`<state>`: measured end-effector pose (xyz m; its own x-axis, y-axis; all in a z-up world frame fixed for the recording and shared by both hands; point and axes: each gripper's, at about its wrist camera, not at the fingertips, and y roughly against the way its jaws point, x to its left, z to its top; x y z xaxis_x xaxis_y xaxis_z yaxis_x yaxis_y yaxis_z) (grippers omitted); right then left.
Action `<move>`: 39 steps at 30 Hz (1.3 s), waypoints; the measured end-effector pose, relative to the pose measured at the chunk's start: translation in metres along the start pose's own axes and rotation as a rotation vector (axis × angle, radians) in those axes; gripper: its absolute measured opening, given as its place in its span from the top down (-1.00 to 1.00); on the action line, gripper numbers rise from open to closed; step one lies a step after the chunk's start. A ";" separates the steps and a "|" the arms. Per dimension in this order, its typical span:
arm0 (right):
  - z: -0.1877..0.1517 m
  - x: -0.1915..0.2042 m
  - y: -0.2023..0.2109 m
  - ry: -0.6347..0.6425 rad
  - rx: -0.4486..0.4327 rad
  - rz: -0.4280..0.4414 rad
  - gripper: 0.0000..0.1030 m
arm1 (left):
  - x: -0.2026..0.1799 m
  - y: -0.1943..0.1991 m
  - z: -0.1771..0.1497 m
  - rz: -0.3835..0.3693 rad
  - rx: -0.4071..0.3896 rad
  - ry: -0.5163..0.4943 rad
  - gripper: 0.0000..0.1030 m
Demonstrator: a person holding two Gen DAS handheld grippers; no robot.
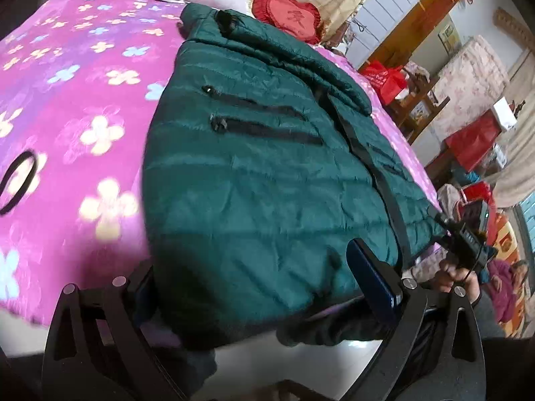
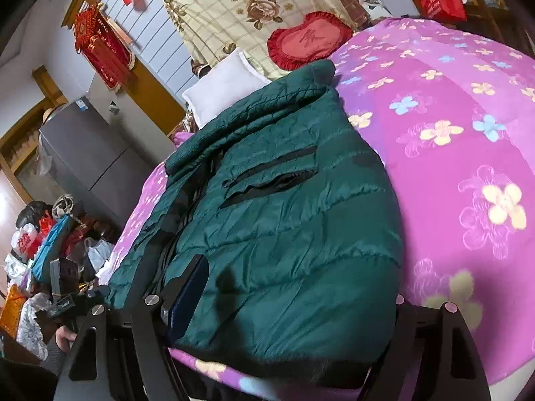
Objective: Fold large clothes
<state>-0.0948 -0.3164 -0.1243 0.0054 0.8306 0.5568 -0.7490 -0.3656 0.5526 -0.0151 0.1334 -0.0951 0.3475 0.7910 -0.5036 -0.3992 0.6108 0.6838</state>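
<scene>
lying lengthwise toward twelve o'clock, dark green quilted puffer jacket, its hem between both wide-spread, empty grippers: left gripper, right gripper.

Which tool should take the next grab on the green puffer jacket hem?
Probably left: the left tool stands open astride the jacket hem. The right tool also straddles it; little between them.

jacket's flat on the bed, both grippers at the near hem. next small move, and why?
Probably close both on the hem. The green jacket lies spread on the purple floral bedspread, its near edge between the wide-open fingers of the left gripper and the right gripper; neither visibly pinches it, so nothing can be lifted or folded yet.
</scene>
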 end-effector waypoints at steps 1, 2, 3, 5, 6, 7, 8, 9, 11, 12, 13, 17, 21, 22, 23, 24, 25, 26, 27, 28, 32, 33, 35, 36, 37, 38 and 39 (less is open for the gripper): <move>0.002 0.000 -0.002 0.002 -0.002 -0.004 -0.54 | 0.002 -0.005 0.006 -0.008 -0.008 0.011 -0.91; 0.004 0.000 -0.003 0.004 -0.005 -0.010 -0.53 | 0.001 -0.010 0.013 -0.015 -0.015 0.016 -0.91; 0.005 0.001 -0.004 0.004 -0.008 -0.016 -0.53 | 0.000 -0.015 0.018 -0.015 -0.016 0.017 -0.91; 0.005 0.001 -0.004 -0.008 -0.009 -0.020 -0.53 | -0.006 -0.021 0.020 -0.022 -0.002 0.009 -0.91; 0.005 0.000 -0.003 -0.016 -0.007 -0.018 -0.53 | -0.010 -0.021 0.016 -0.029 0.013 -0.004 -0.91; 0.004 -0.001 0.000 -0.031 -0.008 -0.014 -0.49 | -0.015 -0.018 0.009 -0.033 0.029 -0.021 -0.91; 0.002 -0.003 0.003 -0.044 -0.012 -0.019 -0.43 | -0.016 -0.014 0.004 -0.042 0.036 -0.031 -0.88; 0.002 -0.004 0.004 -0.051 -0.019 -0.030 -0.29 | -0.017 -0.008 -0.004 -0.049 0.038 -0.032 -0.73; 0.002 -0.009 0.009 -0.076 -0.032 -0.054 -0.01 | -0.012 0.004 -0.011 -0.024 0.013 -0.010 -0.43; 0.002 -0.013 0.010 -0.094 -0.037 -0.054 0.10 | -0.007 0.008 -0.009 -0.004 -0.008 0.012 -0.21; 0.002 -0.016 0.010 -0.107 -0.038 -0.050 0.12 | -0.001 0.009 -0.006 0.005 -0.031 0.041 -0.10; 0.003 -0.010 0.011 -0.084 -0.040 -0.055 0.26 | 0.013 0.003 -0.006 0.014 -0.052 0.133 0.04; 0.000 -0.004 0.013 -0.060 -0.026 -0.033 0.44 | 0.004 0.005 -0.010 0.014 -0.036 0.103 -0.32; -0.001 -0.002 0.013 -0.059 -0.024 -0.020 0.44 | 0.002 0.004 -0.010 -0.005 -0.030 0.110 -0.41; -0.002 -0.001 0.014 -0.059 -0.021 -0.007 0.44 | 0.001 0.005 -0.013 -0.036 -0.022 0.118 -0.52; -0.002 -0.001 0.014 -0.061 -0.019 -0.005 0.44 | 0.000 0.006 -0.014 -0.042 -0.019 0.117 -0.54; -0.003 -0.002 0.014 -0.071 -0.015 0.000 0.47 | -0.001 0.007 -0.016 -0.045 -0.019 0.119 -0.54; -0.003 -0.005 0.013 -0.085 -0.013 0.008 0.48 | -0.001 0.008 -0.017 -0.051 -0.020 0.129 -0.54; -0.003 -0.007 0.013 -0.097 -0.013 0.011 0.48 | 0.001 0.009 -0.019 -0.069 -0.022 0.154 -0.55; -0.002 -0.011 0.013 -0.116 -0.012 0.008 0.48 | 0.002 0.010 -0.019 -0.077 -0.025 0.166 -0.55; -0.004 -0.028 0.012 -0.217 -0.013 0.017 0.52 | 0.006 0.011 -0.017 -0.099 -0.038 0.185 -0.52; -0.004 -0.027 0.012 -0.213 -0.012 0.015 0.52 | 0.007 0.010 -0.015 -0.090 -0.043 0.193 -0.31; -0.004 -0.023 0.010 -0.192 -0.009 -0.002 0.52 | 0.009 0.005 -0.012 -0.044 -0.044 0.212 0.24; -0.005 -0.022 0.010 -0.185 -0.011 -0.008 0.51 | 0.013 0.003 -0.011 -0.027 -0.044 0.230 0.41; -0.005 -0.021 0.010 -0.184 -0.016 -0.010 0.51 | 0.014 0.003 -0.010 -0.021 -0.047 0.236 0.48; -0.006 -0.020 0.010 -0.182 -0.023 -0.014 0.51 | 0.014 0.003 -0.011 -0.008 -0.051 0.234 0.53; -0.006 -0.019 0.010 -0.177 -0.024 -0.023 0.51 | 0.010 0.003 -0.012 0.017 -0.058 0.208 0.53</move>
<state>-0.1064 -0.3340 -0.1329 0.1372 0.7511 0.6457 -0.7627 -0.3358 0.5527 -0.0229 0.1437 -0.1038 0.1604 0.7879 -0.5946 -0.4540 0.5938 0.6643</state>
